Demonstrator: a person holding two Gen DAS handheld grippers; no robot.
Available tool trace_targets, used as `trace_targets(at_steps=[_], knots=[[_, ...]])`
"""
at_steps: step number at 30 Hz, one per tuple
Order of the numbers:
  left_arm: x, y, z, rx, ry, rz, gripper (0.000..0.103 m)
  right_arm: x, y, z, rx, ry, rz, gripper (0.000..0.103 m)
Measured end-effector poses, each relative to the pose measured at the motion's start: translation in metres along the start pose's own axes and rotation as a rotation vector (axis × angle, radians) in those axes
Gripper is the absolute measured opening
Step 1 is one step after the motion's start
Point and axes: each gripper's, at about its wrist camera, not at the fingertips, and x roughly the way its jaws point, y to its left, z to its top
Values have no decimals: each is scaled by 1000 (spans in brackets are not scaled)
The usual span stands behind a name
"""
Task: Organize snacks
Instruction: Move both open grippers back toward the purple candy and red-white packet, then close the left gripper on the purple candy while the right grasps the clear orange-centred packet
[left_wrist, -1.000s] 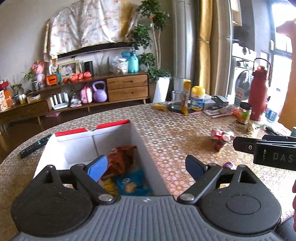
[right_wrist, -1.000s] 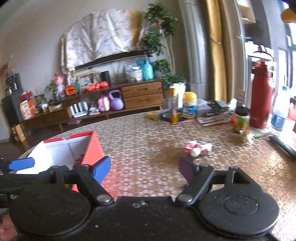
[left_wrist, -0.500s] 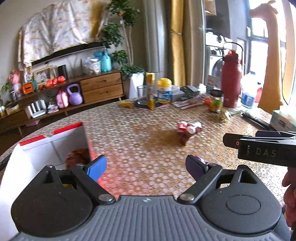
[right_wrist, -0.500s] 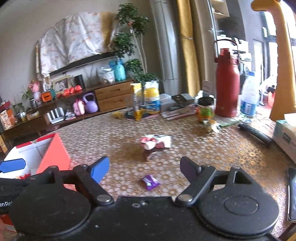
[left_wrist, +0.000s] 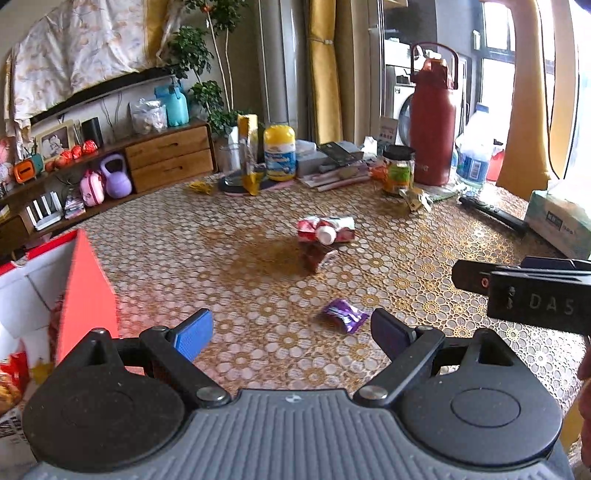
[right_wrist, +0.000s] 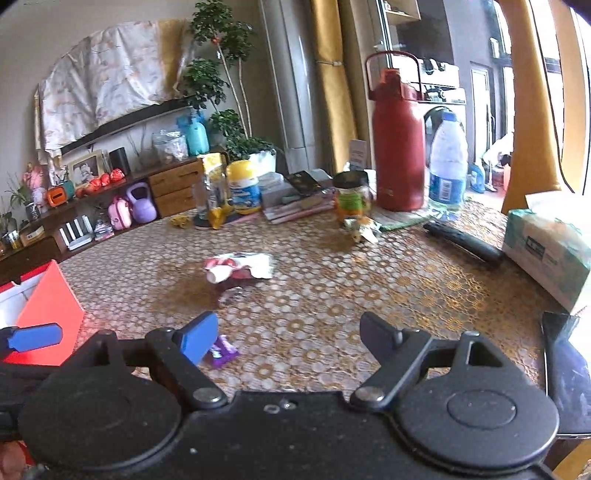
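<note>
A small purple candy wrapper (left_wrist: 343, 315) lies on the patterned table just ahead of my open, empty left gripper (left_wrist: 291, 334). It also shows in the right wrist view (right_wrist: 221, 352), half hidden behind the left finger of my open, empty right gripper (right_wrist: 288, 334). A red and white snack pouch (left_wrist: 325, 229) lies farther out at mid-table, also seen in the right wrist view (right_wrist: 240, 267). The red and white box (left_wrist: 48, 291) with snack bags inside stands at the left, its corner showing in the right wrist view (right_wrist: 44, 314).
Along the table's far side stand a red flask (left_wrist: 432, 122), a jar (left_wrist: 397, 170), a yellow-lidded tub (left_wrist: 279, 152) and a water bottle (right_wrist: 447, 162). A remote (right_wrist: 463, 242) and a tissue pack (right_wrist: 546, 247) lie at the right.
Both grippers have swung right, away from the box and toward mid-table. The purple wrapper and the pouch now sit closer in both views. Both stay open and empty.
</note>
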Motion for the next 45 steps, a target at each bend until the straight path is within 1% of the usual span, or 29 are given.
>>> trace_targets(at_steps=[10, 16, 24, 25, 28, 32, 33, 34, 35, 36, 37, 40, 45], knots=[[36, -28, -1, 4, 27, -4, 92, 16, -33, -6, 21, 27, -18, 84], [62, -40, 0, -38, 42, 8, 92, 25, -52, -8, 40, 31, -26, 84], [92, -51, 0, -78, 70, 78, 92, 45, -69, -3, 0, 27, -34, 84], [94, -51, 0, -87, 72, 84, 88, 49, -71, -1, -5, 24, -36, 84], [100, -53, -1, -99, 72, 95, 69, 60, -75, 7, -21, 20, -36, 84], [105, -51, -2, -132, 89, 107, 62, 74, -75, 17, -46, 17, -24, 84], [106, -51, -2, -136, 85, 110, 60, 78, -74, 20, -58, 13, -21, 84], [106, -50, -2, -142, 82, 111, 54, 82, -73, 23, -68, 9, -20, 84], [106, -49, -2, -149, 79, 107, 52, 87, -72, 26, -79, 6, -17, 84], [106, -49, -2, -155, 78, 104, 47, 91, -71, 29, -89, 5, -14, 84], [106, -49, -2, -156, 73, 103, 37, 95, -70, 33, -99, 6, -10, 84], [106, -50, -2, -160, 66, 98, 34, 110, -66, 42, -138, 9, 0, 84], [105, -46, -2, -177, 64, 77, 31, 139, -67, 59, -153, 32, -8, 85]])
